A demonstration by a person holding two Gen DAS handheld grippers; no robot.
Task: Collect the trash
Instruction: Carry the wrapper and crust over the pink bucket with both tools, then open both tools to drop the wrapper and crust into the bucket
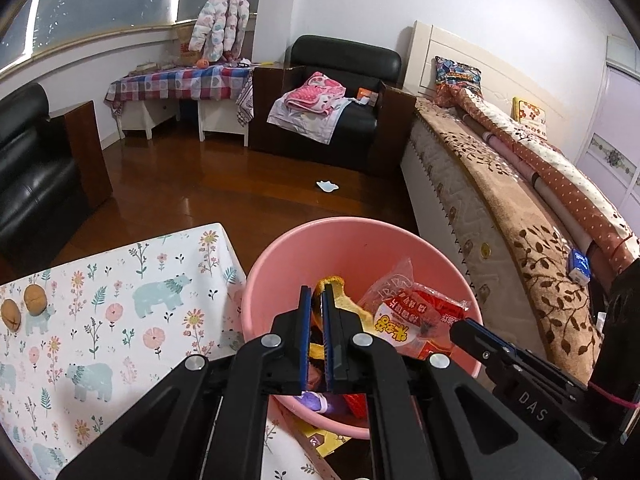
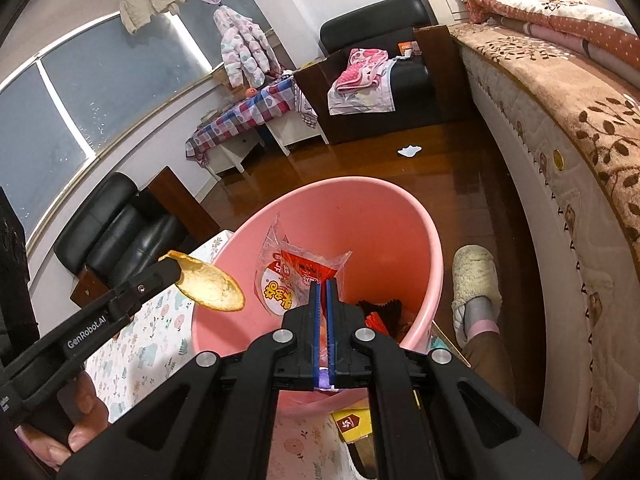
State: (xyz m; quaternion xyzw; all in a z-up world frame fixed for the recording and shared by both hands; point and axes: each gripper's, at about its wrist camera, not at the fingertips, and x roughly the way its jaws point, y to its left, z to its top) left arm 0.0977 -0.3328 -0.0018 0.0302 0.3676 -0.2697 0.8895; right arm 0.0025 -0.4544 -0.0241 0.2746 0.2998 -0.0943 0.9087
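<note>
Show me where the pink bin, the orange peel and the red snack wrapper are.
pink bin point(image 2: 424, 240), right wrist view, right rim.
orange peel point(image 2: 212, 290), right wrist view, pale inner face.
red snack wrapper point(image 1: 416, 312), left wrist view, printed front.

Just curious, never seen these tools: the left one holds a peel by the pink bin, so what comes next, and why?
Probably open the left gripper to drop the peel. It hangs at the bin's rim, above wrappers already inside, so letting go should land it there.

Purple scrap point(image 1: 314, 400) at the pink bin's point(image 1: 400, 236) bottom — mostly hidden behind the left gripper point(image 1: 316, 292); yellow card point(image 2: 352, 424) under the bin — only a corner shows.
</note>
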